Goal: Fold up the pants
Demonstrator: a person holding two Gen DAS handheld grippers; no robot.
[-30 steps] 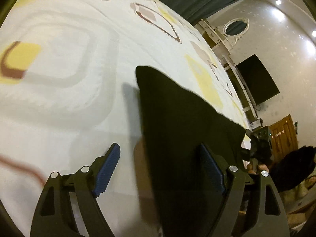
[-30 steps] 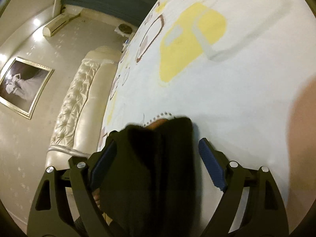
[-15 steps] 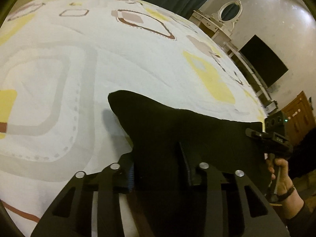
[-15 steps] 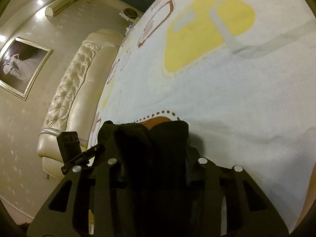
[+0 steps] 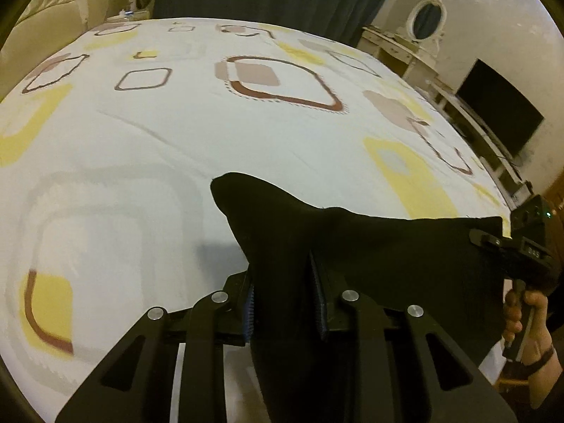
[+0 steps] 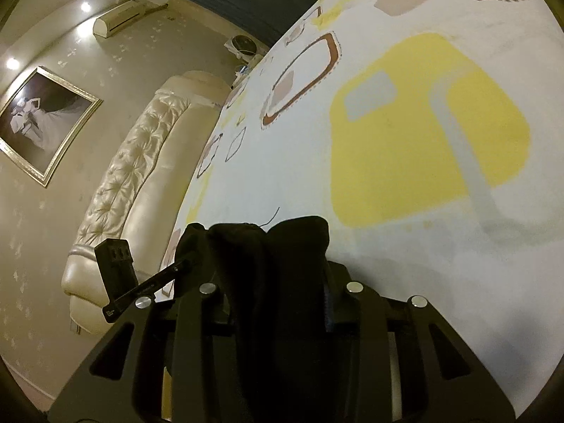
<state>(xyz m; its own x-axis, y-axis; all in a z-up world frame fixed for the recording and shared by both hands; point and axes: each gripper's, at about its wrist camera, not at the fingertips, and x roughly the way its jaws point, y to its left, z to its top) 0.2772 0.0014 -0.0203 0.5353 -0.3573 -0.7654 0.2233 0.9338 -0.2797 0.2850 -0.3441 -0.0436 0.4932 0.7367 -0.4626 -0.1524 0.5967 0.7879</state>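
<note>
Both tongs closed on the black pants (image 5: 317, 232). L tongs (image 5: 285, 303) pinched a bunched edge of the fabric, blue pads tight against cloth w/ no visible gap. R tongs (image 6: 278, 303) likewise clamped a thick wad of the same pants (image 6: 268, 264), pads mostly hidden by cloth. Pants were lifted between the two grips, stretched across above the bed (image 5: 176, 134), w/ one corner poking up fwd of the L tongs; lower part hung out of view, so can't tell if any of it touched the bed. Person's R hand (image 5: 525, 320) showed at the far edge in L view, on the handle of the other tool.

Step, judged: grasp done, garment raised + spread, prob. mid-carry for laying out or bringing a fold over. Fold itself not yet made afaict.

Next move prob. needs both tongs kept shut, even tension btw them, then lowering the pants flat onto the bed so edges line up before letting go. Risk: uneven pull → bunched fabric slips.
</note>
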